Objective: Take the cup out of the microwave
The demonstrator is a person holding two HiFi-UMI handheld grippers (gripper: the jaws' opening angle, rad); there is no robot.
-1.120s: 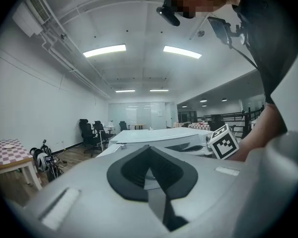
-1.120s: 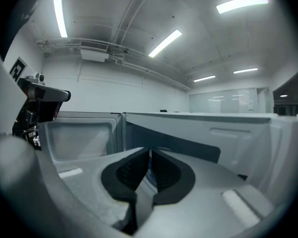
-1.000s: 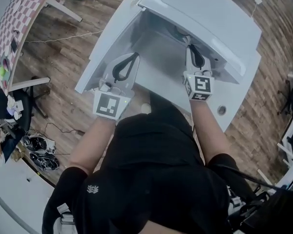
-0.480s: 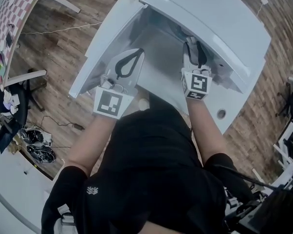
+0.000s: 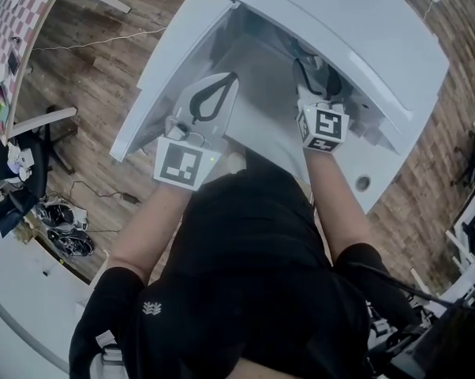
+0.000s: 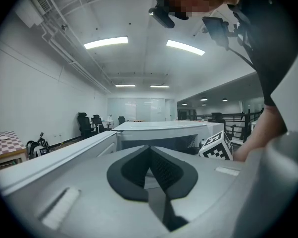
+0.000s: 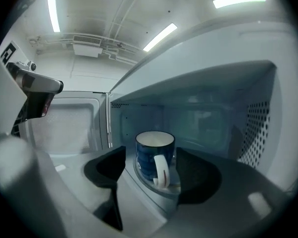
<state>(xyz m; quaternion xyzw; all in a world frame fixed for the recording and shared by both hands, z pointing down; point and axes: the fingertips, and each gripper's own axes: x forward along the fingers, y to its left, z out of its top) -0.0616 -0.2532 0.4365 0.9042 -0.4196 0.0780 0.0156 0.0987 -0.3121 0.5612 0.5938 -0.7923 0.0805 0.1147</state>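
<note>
Left hand-held gripper (image 5: 228,79): jaws together, empty, beside the open door (image 5: 155,93).
Blue cup (image 7: 154,157): upright on the turntable (image 7: 161,193) inside the white microwave (image 7: 238,108), white handle facing outward.
Right hand-held gripper (image 5: 316,69): jaws just opened, apart, flanking the cup without touching it.

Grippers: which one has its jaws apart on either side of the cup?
The right gripper: its jaws, which have just been opening, stand either side of the blue cup in the microwave without touching it. The left gripper has its jaws together, empty.

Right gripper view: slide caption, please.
Right gripper, jaws just opening, frames the untouched blue cup inside the microwave, handle toward camera.
</note>
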